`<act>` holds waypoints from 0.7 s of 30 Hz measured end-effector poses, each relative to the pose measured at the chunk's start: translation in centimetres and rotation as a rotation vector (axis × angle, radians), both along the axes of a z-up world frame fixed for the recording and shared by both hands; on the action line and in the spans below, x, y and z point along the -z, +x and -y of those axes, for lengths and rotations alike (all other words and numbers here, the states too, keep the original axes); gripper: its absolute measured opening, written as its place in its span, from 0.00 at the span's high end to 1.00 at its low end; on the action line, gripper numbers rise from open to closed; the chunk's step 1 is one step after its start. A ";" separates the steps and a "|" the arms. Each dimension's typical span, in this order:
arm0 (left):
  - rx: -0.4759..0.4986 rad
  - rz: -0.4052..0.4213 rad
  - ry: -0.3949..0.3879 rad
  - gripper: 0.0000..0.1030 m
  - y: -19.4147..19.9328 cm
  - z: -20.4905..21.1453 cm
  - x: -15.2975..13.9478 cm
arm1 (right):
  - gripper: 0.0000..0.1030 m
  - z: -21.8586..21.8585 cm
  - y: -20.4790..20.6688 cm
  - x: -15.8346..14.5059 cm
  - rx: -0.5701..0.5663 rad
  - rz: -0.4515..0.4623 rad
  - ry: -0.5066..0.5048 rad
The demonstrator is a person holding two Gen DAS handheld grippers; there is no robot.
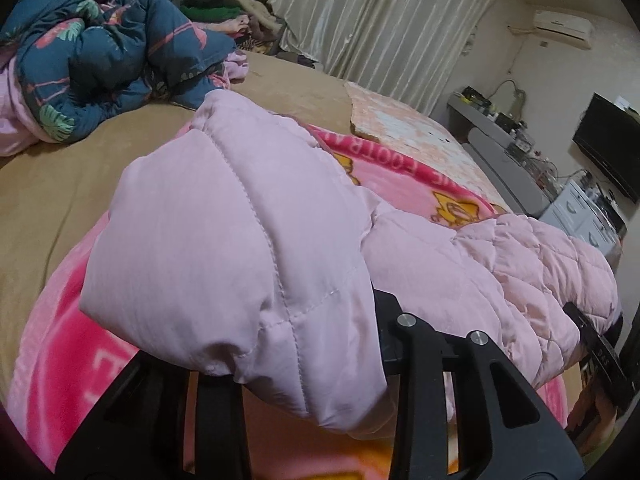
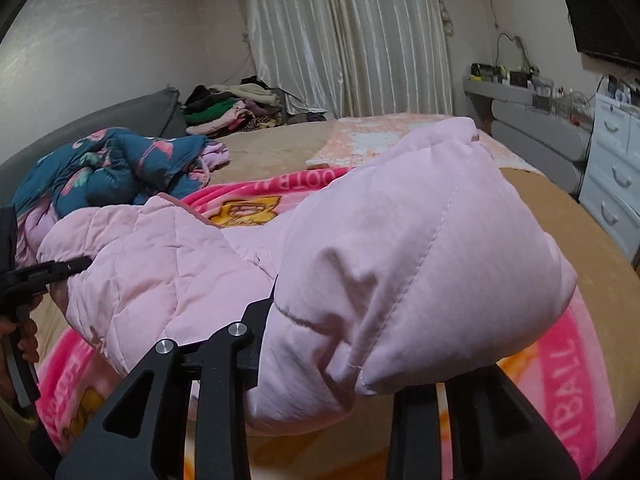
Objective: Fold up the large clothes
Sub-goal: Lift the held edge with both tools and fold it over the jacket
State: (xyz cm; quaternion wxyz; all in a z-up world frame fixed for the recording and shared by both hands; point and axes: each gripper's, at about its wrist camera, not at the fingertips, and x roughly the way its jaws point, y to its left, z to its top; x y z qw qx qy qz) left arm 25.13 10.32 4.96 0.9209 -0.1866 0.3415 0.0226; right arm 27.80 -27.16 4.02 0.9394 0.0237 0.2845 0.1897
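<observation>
A large pale pink padded jacket (image 1: 240, 220) hangs lifted above the bed, stretched between both grippers. In the left wrist view my left gripper (image 1: 288, 352) is shut on a puffy fold of it, which hides the fingertips. The jacket's quilted part (image 1: 540, 256) runs right to my right gripper (image 1: 592, 336). In the right wrist view my right gripper (image 2: 360, 344) is shut on another bulging fold of the jacket (image 2: 400, 240). At the left edge of that view the left gripper (image 2: 60, 268) pinches the quilted part, with a hand (image 2: 24, 336) on its handle.
A bright pink cartoon blanket (image 1: 60, 340) lies under the jacket on the tan bed sheet (image 1: 60, 184). A blue floral duvet (image 1: 100, 52) is bunched at the far left, with a pile of clothes (image 1: 224, 4) behind. White drawers (image 2: 616, 168) and a TV (image 1: 608, 144) stand right.
</observation>
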 end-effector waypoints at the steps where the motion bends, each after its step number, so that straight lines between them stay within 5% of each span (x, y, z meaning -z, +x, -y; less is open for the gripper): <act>1: 0.003 0.000 0.006 0.75 -0.9 0.1 0.1 | 0.71 0.2 -0.9 0.1 -0.002 0.003 -0.005; 10: 0.022 -0.005 0.050 0.75 -5.5 0.9 1.2 | 0.71 1.4 -6.5 1.3 0.003 0.004 -0.020; 21: -0.002 -0.033 0.057 0.75 -7.3 0.1 3.5 | 0.71 -0.4 -8.7 1.3 -0.003 0.049 -0.105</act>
